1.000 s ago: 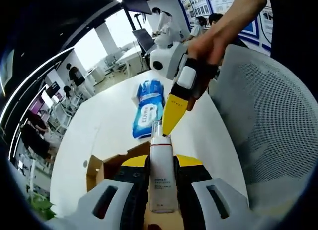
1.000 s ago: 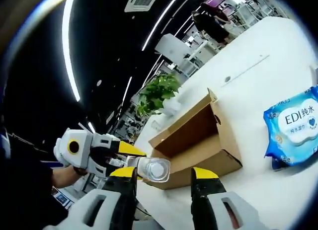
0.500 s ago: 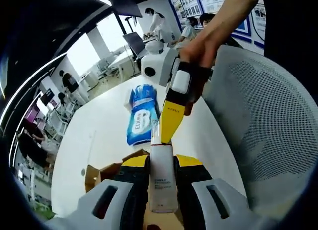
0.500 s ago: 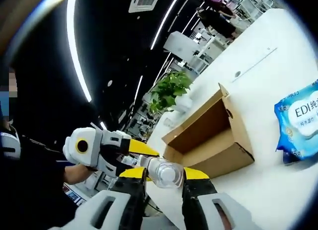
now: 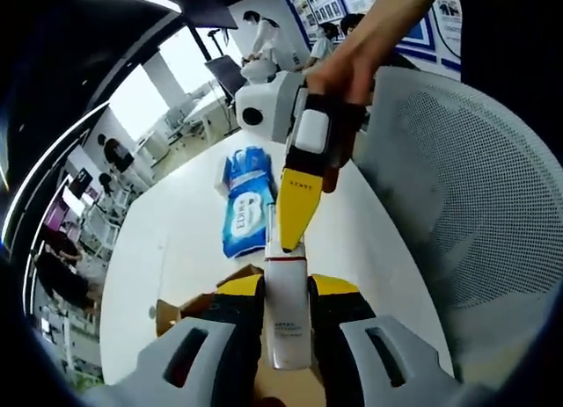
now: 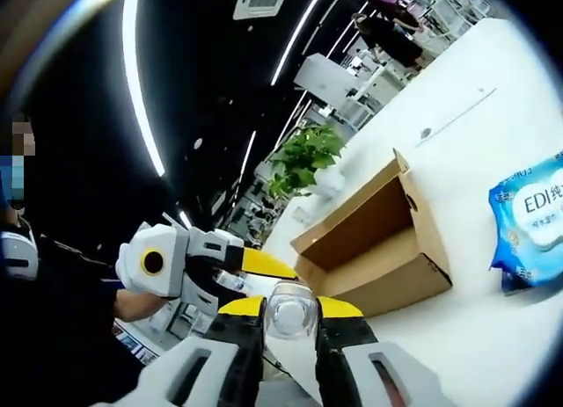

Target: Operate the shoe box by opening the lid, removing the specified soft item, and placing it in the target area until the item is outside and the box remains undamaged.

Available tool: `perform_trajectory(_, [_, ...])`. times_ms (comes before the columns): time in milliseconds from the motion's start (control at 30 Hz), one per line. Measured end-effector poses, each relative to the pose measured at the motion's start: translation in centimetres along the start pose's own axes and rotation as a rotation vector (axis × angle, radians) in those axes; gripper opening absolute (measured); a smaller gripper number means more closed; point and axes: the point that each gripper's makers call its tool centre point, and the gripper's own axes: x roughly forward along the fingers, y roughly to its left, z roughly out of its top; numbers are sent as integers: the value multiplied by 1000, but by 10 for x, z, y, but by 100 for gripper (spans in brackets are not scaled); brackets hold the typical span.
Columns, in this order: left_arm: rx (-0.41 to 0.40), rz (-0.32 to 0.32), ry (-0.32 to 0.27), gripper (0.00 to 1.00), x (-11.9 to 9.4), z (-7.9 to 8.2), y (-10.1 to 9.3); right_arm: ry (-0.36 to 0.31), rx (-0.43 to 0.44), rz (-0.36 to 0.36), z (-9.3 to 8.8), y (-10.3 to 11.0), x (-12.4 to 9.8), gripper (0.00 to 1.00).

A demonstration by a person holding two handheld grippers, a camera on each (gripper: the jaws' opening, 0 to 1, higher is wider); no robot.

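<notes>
Left gripper view: a white bottle (image 5: 288,315) is clamped between the jaws of the left gripper (image 5: 287,312), body upright along the jaw axis, cap end pointing to 12 o'clock. The right gripper (image 5: 296,215) is seen coming in from 12 o'clock, held by a hand (image 5: 345,69); its yellow jaw tips are at the bottle's cap end and appear to touch it. A blue wipes pack (image 5: 245,200) is seen lying flat on the white table (image 5: 176,240), at about 11 o'clock from the bottle, well apart from it. A corner of the open cardboard box (image 5: 180,308) is visible at 8 o'clock, just beside the left jaw. A white mesh chair back (image 5: 457,205) is seen at 3 o'clock. Right gripper view: the bottle's clear cap end (image 6: 290,312) is seen end-on between the jaws of the right gripper (image 6: 290,319), which are closed in on it from both sides. The left gripper (image 6: 198,265) is seen at 9 o'clock, its yellow jaw reaching toward the cap. The cardboard box (image 6: 374,249) is shown open on the table (image 6: 493,134) at 2 o'clock, lid flap raised; contents cannot be made out. The wipes pack (image 6: 532,222) is seen at 3 o'clock, outside the box, on the table. A green plant (image 6: 303,156) stands behind the box at 12 o'clock. The bottle is held in the air by both grippers, outside the box.
</notes>
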Motion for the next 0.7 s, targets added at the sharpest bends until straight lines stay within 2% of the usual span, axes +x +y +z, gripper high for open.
perform_trajectory(100, [1,2,7,19,3,0,0,-19,21,-20,2,-2,-1,17])
perform_trajectory(200, [2,-6,18,20,6,-1,-3,-25,78,-35,-2,-5,-3,16])
perform_trajectory(367, [-2,-9,34,20,9,-3,-4,-73,154,-29,1,-7,-8,16])
perform_trajectory(700, [-34,-7,45,24,12,-8,-7,-98,178,-30,0,-8,-20,16])
